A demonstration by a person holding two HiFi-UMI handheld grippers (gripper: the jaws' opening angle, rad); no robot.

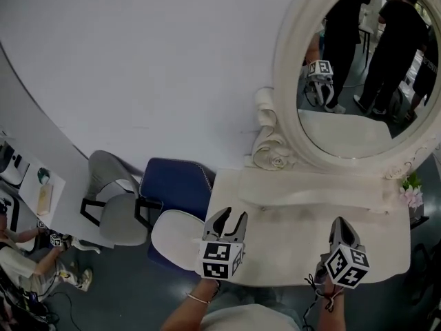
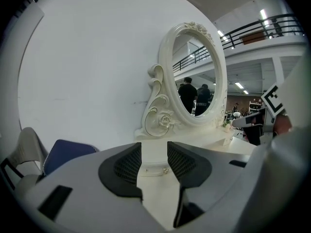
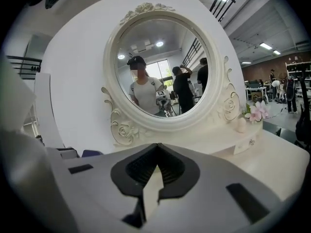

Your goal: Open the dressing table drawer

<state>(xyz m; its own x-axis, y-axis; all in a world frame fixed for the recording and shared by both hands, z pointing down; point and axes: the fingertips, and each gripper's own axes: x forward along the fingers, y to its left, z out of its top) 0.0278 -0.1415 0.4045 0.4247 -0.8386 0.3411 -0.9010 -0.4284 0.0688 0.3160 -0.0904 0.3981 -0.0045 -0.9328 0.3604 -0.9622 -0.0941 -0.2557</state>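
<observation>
A white dressing table (image 1: 289,250) stands against the wall, with an oval carved mirror (image 1: 358,67) on a low raised drawer shelf (image 1: 310,200). My left gripper (image 1: 232,219) hovers over the tabletop's left part, open and empty. In the left gripper view a small drawer front with a knob (image 2: 165,169) shows in the gap of the left gripper (image 2: 154,154), some way ahead. My right gripper (image 1: 342,225) is over the table's right part, shut on nothing. In the right gripper view, beyond the right gripper (image 3: 156,147), another small drawer with a knob (image 3: 250,142) sits at the right.
A pink flower bunch (image 1: 412,192) stands at the table's right end. Left of the table are a blue chair (image 1: 176,185), a grey chair (image 1: 110,198) and a white round seat (image 1: 176,236). People show in the mirror and at the far left.
</observation>
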